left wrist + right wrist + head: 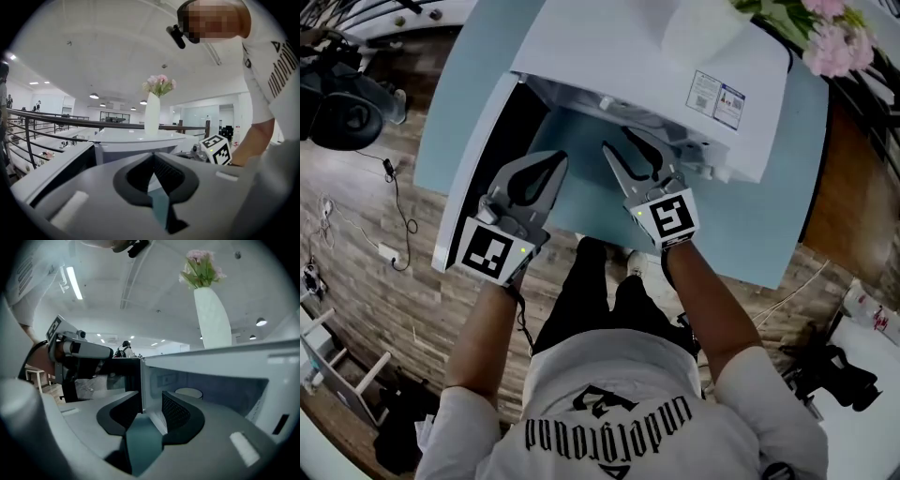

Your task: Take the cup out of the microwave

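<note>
While the right gripper [151, 399] gapes empty and the left gripper [152, 157] is closed on nothing, the cup [189, 393] sits inside the open microwave [619, 47], probably light, stiff, slick and breakable, best pinched across its rim.

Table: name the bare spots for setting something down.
Bare: blue table before the microwave, right of its open door; also the strip left of the door. Crowded: the microwave's top, with the flower vase.
</note>
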`<state>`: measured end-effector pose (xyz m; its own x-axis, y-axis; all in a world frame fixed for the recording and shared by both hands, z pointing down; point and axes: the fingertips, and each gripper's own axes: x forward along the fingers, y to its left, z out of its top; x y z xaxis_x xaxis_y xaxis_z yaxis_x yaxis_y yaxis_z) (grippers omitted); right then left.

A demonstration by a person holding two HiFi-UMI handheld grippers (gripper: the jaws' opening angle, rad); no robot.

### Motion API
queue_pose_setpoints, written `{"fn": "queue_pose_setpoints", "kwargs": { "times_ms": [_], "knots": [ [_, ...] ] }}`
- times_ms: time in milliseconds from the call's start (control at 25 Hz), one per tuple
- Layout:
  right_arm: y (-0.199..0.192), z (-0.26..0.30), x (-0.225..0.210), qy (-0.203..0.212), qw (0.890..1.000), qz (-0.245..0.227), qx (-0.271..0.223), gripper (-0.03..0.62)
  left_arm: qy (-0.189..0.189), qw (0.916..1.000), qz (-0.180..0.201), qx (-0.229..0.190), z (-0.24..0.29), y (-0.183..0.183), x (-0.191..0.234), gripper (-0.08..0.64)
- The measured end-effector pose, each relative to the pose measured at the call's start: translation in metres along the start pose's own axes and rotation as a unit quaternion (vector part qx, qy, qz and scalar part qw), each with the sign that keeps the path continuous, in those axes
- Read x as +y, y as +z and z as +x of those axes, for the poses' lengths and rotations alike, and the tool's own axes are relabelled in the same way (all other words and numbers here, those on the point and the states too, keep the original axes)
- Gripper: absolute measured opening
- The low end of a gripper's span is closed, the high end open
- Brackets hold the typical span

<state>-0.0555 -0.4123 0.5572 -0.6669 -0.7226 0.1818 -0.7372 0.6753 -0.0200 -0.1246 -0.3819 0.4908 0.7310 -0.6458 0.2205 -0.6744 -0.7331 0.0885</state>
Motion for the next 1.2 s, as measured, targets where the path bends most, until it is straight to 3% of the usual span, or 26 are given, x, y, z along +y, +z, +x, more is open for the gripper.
{"fn": "queue_pose_setpoints", "kwargs": {
  "times_ms": [440,1200],
  "knots": [
    [-0.054,0.059,-0.022,-0.021,0.999,0.026,0.031,0.143,-0.009,0.9996,-0.019,0.017,0.015,-0.038,0.025,0.051],
    [-0.056,0.095,-0.029,-0.033,0.999,0.037,0.018,0.141,-0.017,0.9986,-0.041,0.029,0.022,-0.064,0.032,0.051]
  ]
}}
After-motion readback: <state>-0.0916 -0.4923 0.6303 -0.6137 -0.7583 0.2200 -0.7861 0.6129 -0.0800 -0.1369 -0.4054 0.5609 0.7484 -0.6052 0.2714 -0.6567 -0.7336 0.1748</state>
